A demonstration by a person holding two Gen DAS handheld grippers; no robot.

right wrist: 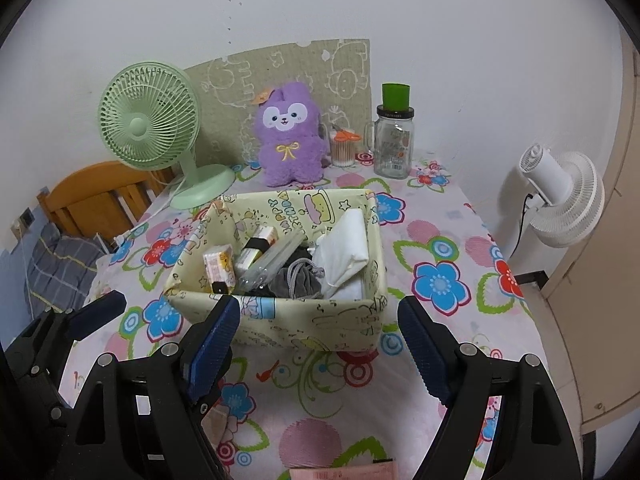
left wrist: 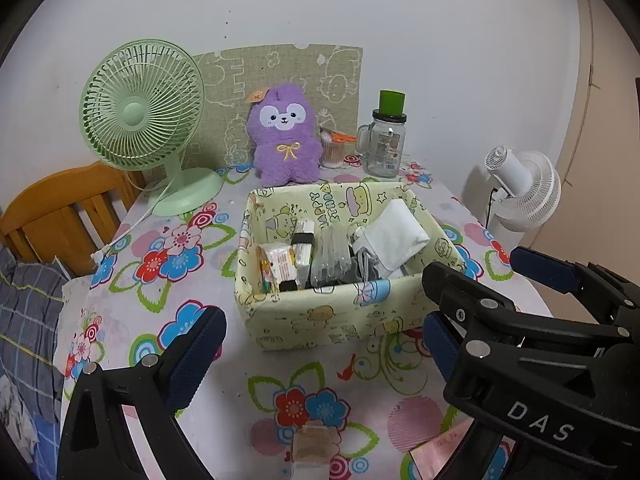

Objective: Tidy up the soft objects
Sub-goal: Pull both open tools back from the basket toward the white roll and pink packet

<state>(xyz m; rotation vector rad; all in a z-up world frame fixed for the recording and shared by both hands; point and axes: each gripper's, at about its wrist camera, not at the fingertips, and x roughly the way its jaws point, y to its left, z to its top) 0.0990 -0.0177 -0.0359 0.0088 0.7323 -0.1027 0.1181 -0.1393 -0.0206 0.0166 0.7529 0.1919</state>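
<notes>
Your purple plush bunny sits upright behind the fabric storage box, just past its far rim, leaning back against a green patterned board propped on the wall. It is fuzzy lilac, with a white face patch, dark eyes, a small yellow bow on the chest and an orange tag at one ear.

The box holds a folded white cloth at its right side, a grey drawstring pouch beside that, clear plastic sleeves and small packets to the left.

Your left gripper hovers in front of the box with jaws spread wide, holding nothing. Your right gripper is also in front of the box, jaws spread apart and empty.

The box rests on a table under a floral tablecloth. Left of the box stands a green desk fan; behind its right corner is a glass jar with a green cap. A white fan stands off the table to the box's right, and a wooden chair to its left, all before a plain white wall.
</notes>
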